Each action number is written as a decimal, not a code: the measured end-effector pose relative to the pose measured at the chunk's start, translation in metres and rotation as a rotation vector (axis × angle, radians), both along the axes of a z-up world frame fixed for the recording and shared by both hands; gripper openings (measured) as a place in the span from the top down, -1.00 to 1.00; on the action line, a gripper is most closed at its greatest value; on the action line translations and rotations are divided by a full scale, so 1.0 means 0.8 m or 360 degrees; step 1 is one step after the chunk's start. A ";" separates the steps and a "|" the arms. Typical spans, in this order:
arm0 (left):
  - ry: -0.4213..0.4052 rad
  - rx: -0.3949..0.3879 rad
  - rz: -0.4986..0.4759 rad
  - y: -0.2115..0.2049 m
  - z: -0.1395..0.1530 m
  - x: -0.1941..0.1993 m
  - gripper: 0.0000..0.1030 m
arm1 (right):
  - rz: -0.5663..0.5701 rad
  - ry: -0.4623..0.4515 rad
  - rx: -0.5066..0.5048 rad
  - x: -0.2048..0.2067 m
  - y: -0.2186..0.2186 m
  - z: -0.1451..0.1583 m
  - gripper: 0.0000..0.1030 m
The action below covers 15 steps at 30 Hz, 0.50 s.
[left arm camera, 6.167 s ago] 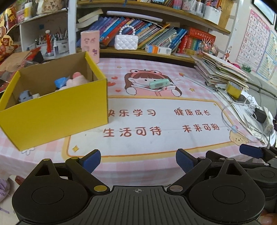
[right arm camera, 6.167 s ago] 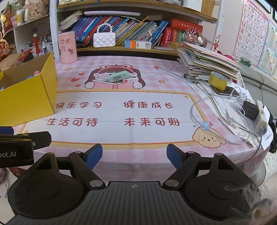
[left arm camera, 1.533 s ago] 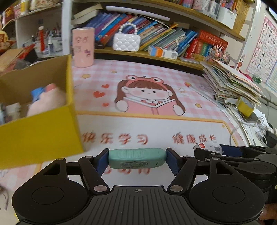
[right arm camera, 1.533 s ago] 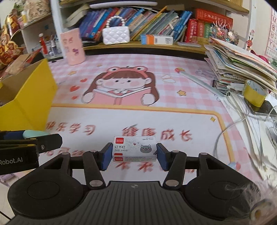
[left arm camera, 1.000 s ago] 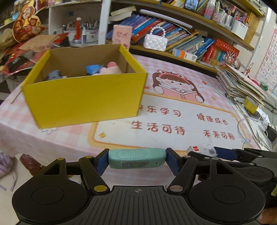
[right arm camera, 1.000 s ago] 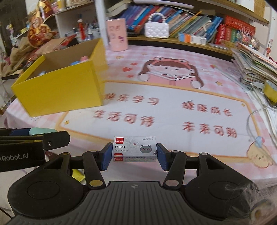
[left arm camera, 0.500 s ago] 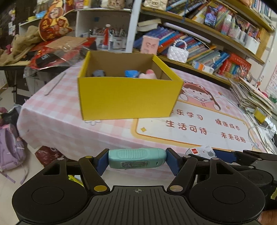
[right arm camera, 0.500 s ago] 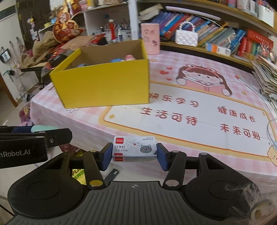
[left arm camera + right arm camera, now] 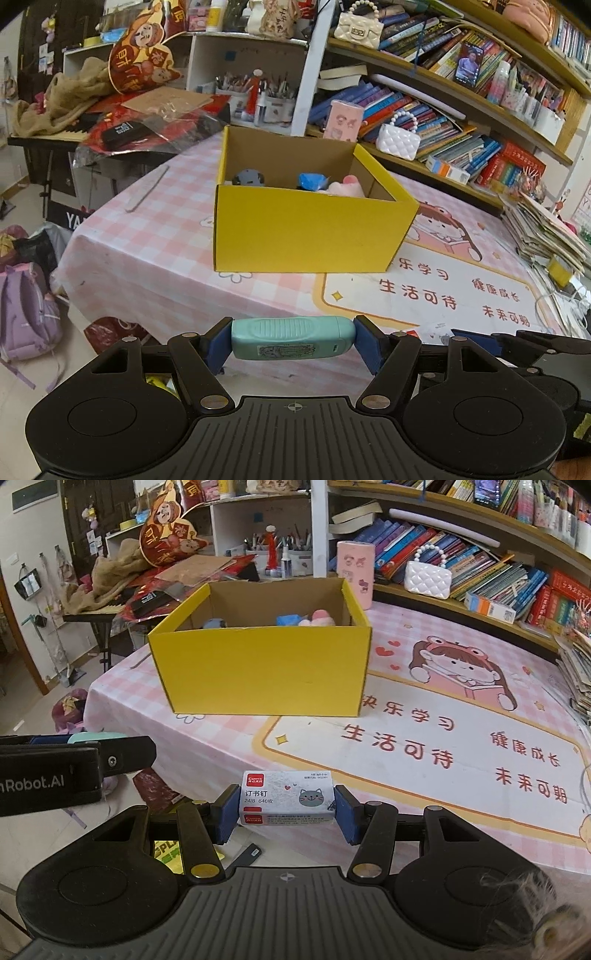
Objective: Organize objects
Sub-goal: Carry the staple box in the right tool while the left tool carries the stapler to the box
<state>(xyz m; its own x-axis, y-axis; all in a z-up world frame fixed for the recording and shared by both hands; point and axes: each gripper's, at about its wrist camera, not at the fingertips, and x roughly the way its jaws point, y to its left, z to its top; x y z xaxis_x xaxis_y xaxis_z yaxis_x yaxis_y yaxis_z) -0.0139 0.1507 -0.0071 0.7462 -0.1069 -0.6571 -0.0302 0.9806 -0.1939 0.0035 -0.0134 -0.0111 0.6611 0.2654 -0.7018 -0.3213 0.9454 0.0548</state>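
**Both tongs loaded, yellow box ahead on the table**

The left tongs are closed about halfway, pinching a mint-green oblong case end to end between their blue pads. The case lies level, its long axis running crosswise from one pad to the other, ribbed face up and a small label facing the camera.

Just to its right, the right tongs are closed to a similar width on a small staple box. The box's long axis also runs crosswise between the pads; its printed top, with a red logo and a grey cat face, tilts up toward the camera.

Both tongs hang short of the near table edge, over the floor. Ahead of them, on the pink checked table, stands an open yellow cardboard box, upright, its long front wall facing the tongs. Inside, toward its back, show a grey toy, a blue item and a pink plush.
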 end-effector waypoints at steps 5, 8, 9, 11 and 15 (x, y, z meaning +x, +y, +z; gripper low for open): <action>-0.0018 0.0006 0.0035 0.010 0.001 0.008 -0.34 | 0.0030 0.0008 -0.0014 0.014 0.013 -0.002 0.00; -0.0071 0.0020 0.0070 0.018 0.007 0.016 -0.34 | 0.0038 -0.0023 -0.0006 0.027 0.018 0.001 0.00; -0.0101 0.0037 0.0082 0.021 0.011 0.020 -0.34 | 0.0037 -0.0054 0.0002 0.034 0.019 0.004 0.00; -0.0164 0.0073 0.0102 0.023 0.021 0.031 -0.34 | 0.0031 -0.0142 0.0024 0.049 0.021 0.014 0.00; -0.0250 0.0122 0.0120 0.027 0.041 0.068 -0.34 | -0.0007 -0.0303 0.0076 0.096 0.024 0.041 0.00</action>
